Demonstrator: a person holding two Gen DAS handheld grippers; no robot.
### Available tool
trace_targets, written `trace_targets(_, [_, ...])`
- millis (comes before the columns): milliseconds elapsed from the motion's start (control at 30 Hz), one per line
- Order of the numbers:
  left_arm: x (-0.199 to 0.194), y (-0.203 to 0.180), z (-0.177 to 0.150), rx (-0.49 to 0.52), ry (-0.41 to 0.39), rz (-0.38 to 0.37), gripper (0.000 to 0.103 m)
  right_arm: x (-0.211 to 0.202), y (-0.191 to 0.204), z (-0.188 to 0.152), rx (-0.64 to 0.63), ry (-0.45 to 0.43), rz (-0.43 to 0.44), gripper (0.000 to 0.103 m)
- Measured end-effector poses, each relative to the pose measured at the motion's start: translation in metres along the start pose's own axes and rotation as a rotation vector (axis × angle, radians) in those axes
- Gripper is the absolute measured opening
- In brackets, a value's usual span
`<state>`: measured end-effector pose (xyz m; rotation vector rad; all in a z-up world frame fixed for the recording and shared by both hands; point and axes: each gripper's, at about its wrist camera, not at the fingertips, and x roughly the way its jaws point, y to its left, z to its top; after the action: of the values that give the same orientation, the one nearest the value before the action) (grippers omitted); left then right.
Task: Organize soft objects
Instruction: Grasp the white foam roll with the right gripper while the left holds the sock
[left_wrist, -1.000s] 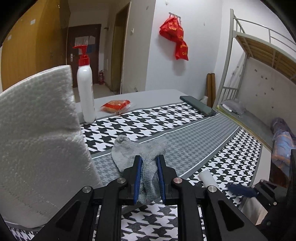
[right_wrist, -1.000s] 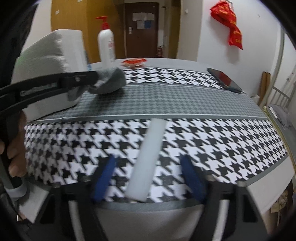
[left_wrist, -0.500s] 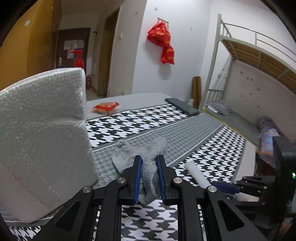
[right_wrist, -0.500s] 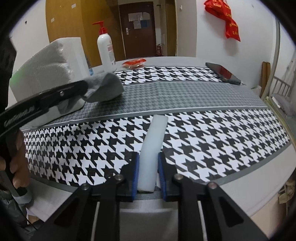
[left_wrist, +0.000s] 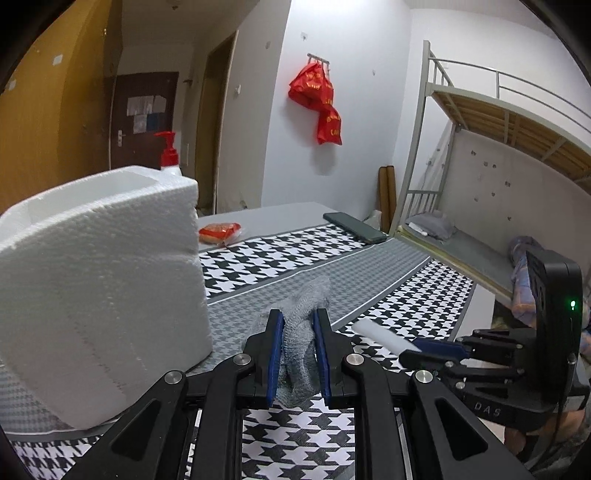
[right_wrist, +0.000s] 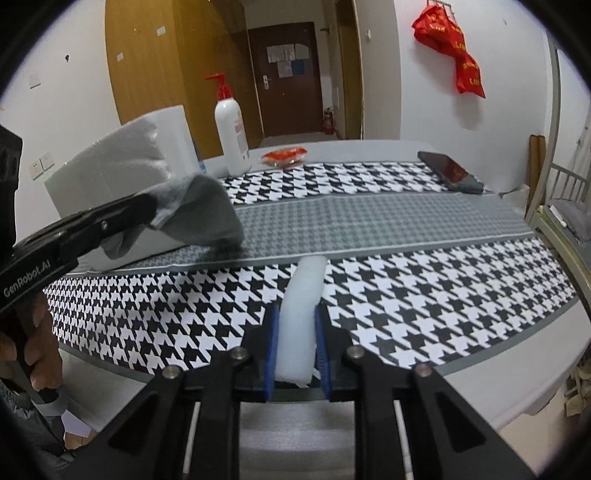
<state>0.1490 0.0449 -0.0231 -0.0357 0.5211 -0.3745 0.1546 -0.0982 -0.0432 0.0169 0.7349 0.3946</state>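
a: what's furthest left on the table?
b: a white foam box (left_wrist: 99, 288), open at the top, standing on the houndstooth cloth (right_wrist: 424, 295); a white pump bottle (right_wrist: 231, 138) with a red top stands behind it.

a: and just beside the box?
b: the left gripper (left_wrist: 298, 350), its blue pads pinched tight on a grey sock (left_wrist: 301, 332); from the right wrist view the sock (right_wrist: 199, 214) hangs from the jaws in front of the box, and its lower edge looks to be at the grey stripe of the cloth; i cannot tell if it touches.

a: further right?
b: the right gripper (right_wrist: 297, 349), jaws nearly together and clamped on a white foam strip (right_wrist: 301, 314); the strip sticks out forward past the pads over the black-and-white checks; whether its far end rests on the cloth i cannot tell.

a: anything behind them?
b: a red snack packet (right_wrist: 284, 155) near the bottle; a dark phone (right_wrist: 448, 171) at the far right edge of the cloth; a red bag (left_wrist: 319, 99) hanging on the wall; a metal bunk bed (left_wrist: 498, 147) off to the right.
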Motion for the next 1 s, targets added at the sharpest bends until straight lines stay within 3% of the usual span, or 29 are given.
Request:
trace_targets(567, [-0.026, -0.013, 0.010, 0.049, -0.069, 0.055, 0.017, -0.029, 0.001, 0.018, -0.025, -0.106, 0.045, 0.023])
trace_targets(633, [-0.021, -0.013, 0.007, 0.076, -0.035, 0.053, 0.017, -0.029, 0.000, 0.017, -0.025, -0.104, 0.049, 0.023])
trace_targets(833, [0.001, -0.001, -0.014, 0.030, 0.074, 0.081, 0.020, -0.025, -0.002, 0.013, -0.016, -0.096, 0.064, 0.023])
trace_targets(967, [0.006, 0.008, -0.023, -0.011, 0.115, 0.108, 0.069, -0.021, -0.003, 0.010, -0.015, -0.084, 0.076, 0.023])
trace_targets(1000, [0.007, 0.008, -0.025, -0.015, 0.122, 0.107, 0.073, -0.020, -0.003, 0.010, -0.013, -0.082, 0.079, 0.023])
